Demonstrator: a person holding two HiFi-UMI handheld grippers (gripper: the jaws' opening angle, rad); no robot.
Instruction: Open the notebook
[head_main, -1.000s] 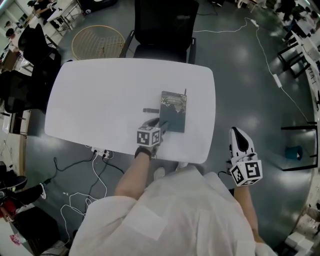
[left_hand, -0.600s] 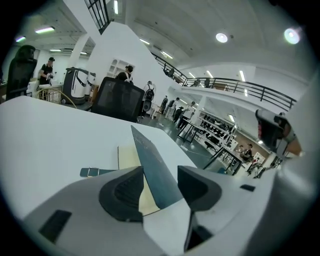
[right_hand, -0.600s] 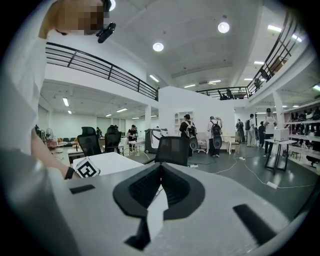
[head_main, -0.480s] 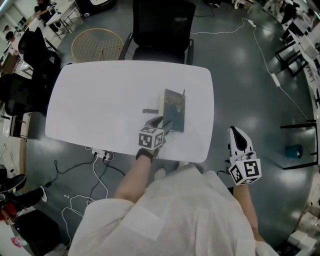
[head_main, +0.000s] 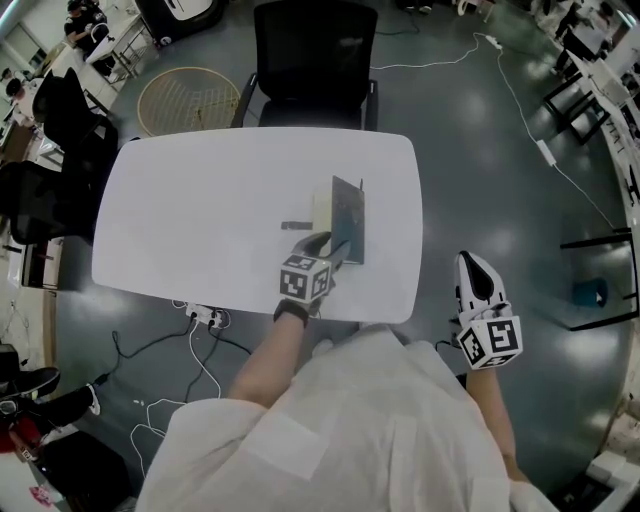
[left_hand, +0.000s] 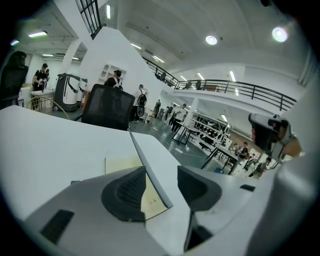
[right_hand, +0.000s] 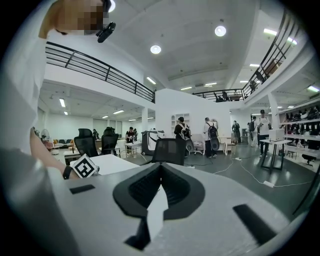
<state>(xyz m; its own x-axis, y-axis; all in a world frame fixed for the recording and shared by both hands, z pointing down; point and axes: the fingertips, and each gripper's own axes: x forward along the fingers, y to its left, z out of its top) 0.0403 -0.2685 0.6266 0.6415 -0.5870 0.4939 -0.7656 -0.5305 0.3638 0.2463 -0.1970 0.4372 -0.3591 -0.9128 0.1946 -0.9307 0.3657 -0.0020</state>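
One cover half raised: left claw (head_main: 325, 246), parted, straddles the notebook (head_main: 340, 215) cover mid-frame on the desk (head_main: 200, 200); right claw (head_main: 476, 264) clenched, empty, lower right; next, probably, lay cover flat.

White table (head_main: 200, 210) with rounded corners, on a glossy grey floor (head_main: 480, 180). Just beyond the table's far edge, a black office chair (head_main: 315, 60), facing it. Off the table's far left corner, a round wire basket (head_main: 190, 95) on the floor. By the table's near edge, a white power strip (head_main: 205, 318), with loose cables (head_main: 190, 360) trailing away on the near left. Well to the table's right, a long white cable (head_main: 520, 100) across the floor, and a small teal thing (head_main: 588, 292) farther off. Left of the table, dark chairs (head_main: 60, 100). On the table, near its middle, a small dark strip (head_main: 296, 225), too small to identify.
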